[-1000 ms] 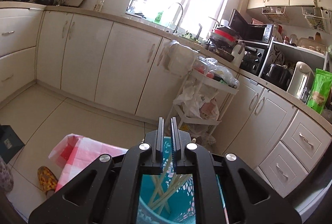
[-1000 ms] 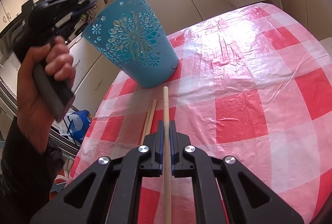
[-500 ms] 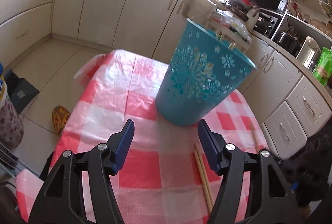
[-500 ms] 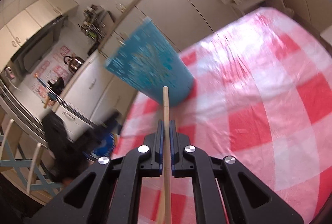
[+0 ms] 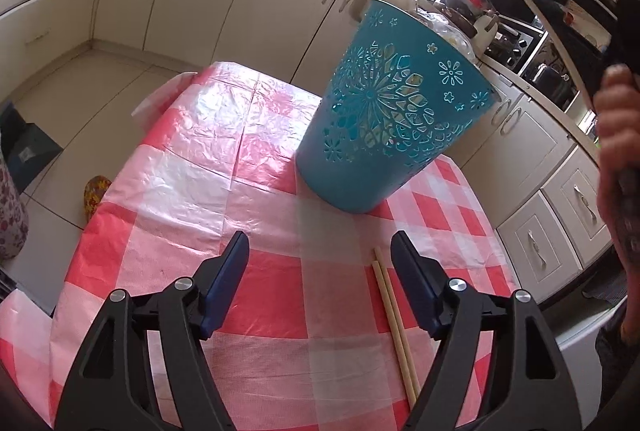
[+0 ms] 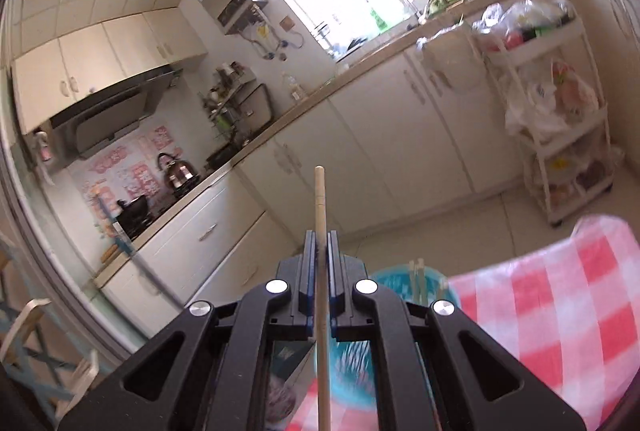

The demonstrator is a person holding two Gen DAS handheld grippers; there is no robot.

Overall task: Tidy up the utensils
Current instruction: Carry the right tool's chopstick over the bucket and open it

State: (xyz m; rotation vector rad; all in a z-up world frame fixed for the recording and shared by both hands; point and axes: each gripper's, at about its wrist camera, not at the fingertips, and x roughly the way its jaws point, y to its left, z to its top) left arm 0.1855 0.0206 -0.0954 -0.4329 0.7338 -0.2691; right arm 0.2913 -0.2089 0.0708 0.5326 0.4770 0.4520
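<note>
While our right gripper point(image 6: 319, 251) clamps a thin wooden chopstick point(image 6: 320, 199) above the perforated teal plastic basket point(image 5: 390, 119), our left gripper point(image 5: 320, 263) is opening, empty, over two pale wooden chopsticks point(image 5: 390, 307) on the red-checked table point(image 5: 200, 191). They look light, stiff, slippery; we'd grab mid-shaft.
</note>
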